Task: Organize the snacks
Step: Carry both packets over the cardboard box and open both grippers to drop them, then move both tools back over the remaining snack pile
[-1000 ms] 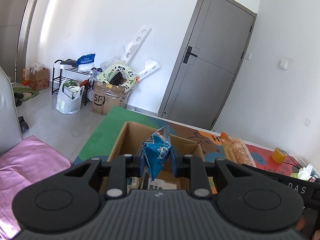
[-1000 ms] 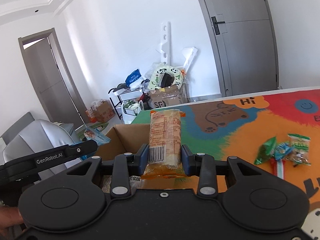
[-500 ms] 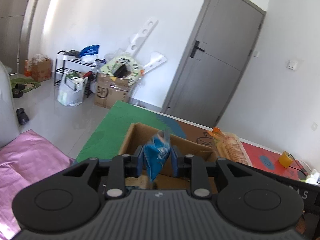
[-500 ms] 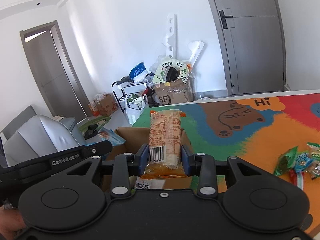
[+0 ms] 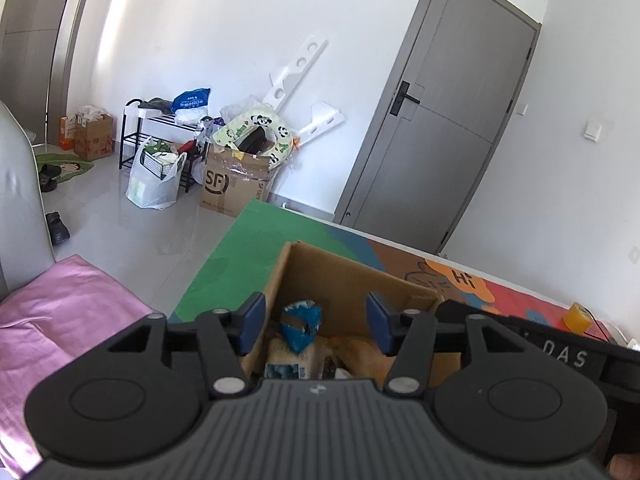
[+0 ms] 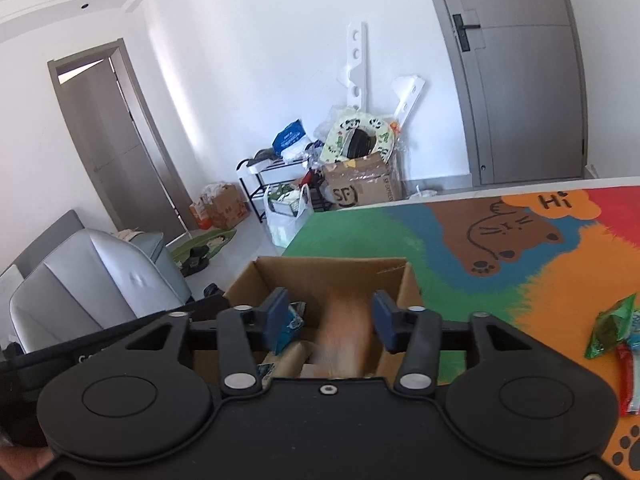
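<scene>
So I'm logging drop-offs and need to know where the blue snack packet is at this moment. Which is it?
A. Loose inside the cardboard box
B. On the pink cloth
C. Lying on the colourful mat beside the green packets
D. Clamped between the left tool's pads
A: the blue snack packet sits in the cardboard box, apart from both pads of the left tool, whose jaws have just been opening.

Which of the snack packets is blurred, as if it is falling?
The orange packet between the right hand-held gripper's open jaws; the blue packet in the box looks sharp.
</scene>
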